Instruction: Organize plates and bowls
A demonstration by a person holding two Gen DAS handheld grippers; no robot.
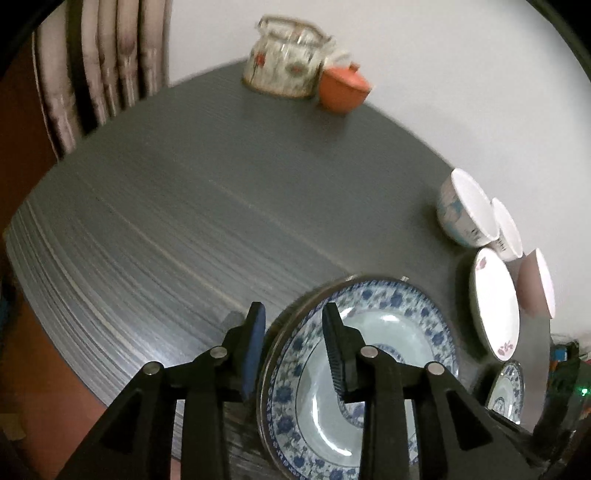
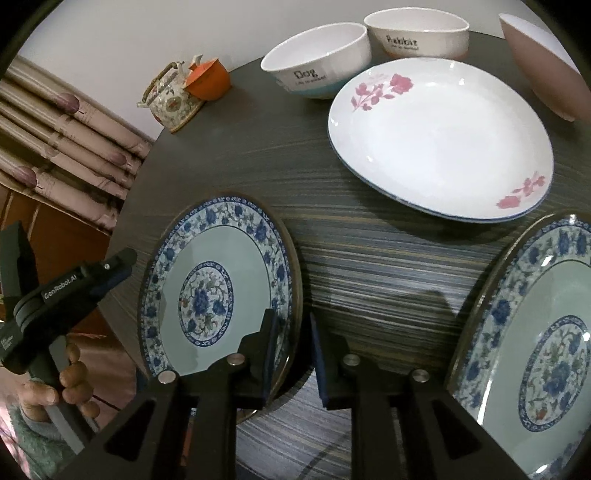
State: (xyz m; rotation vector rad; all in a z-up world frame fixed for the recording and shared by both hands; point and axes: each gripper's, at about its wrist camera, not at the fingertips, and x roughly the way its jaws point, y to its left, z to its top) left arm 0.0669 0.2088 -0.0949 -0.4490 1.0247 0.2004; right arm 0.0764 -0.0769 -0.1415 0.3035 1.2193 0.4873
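A blue-and-white floral plate (image 1: 388,321) (image 2: 207,295) lies at the table's near edge. My left gripper (image 1: 293,314) straddles its rim: one finger is outside, the other over the plate's well, and there is a gap at the pads, so it is open. In the right wrist view that gripper (image 2: 122,262) sits at the plate's left side, held by a person's hand (image 2: 70,384). My right gripper (image 2: 291,325) is shut on the plate's right rim, one pad on its face and one outside. A second blue-and-white plate (image 2: 535,350) (image 1: 506,391) lies to the right.
On the dark wood-grain table (image 2: 369,251) are a white plate with pink flowers (image 2: 443,140), a "Dog" bowl (image 2: 317,62), a "Rabbit" bowl (image 2: 417,33) and a pink bowl (image 2: 543,62). A floral teapot (image 1: 284,62) and an orange cup (image 1: 343,88) stand at the far edge by the wall.
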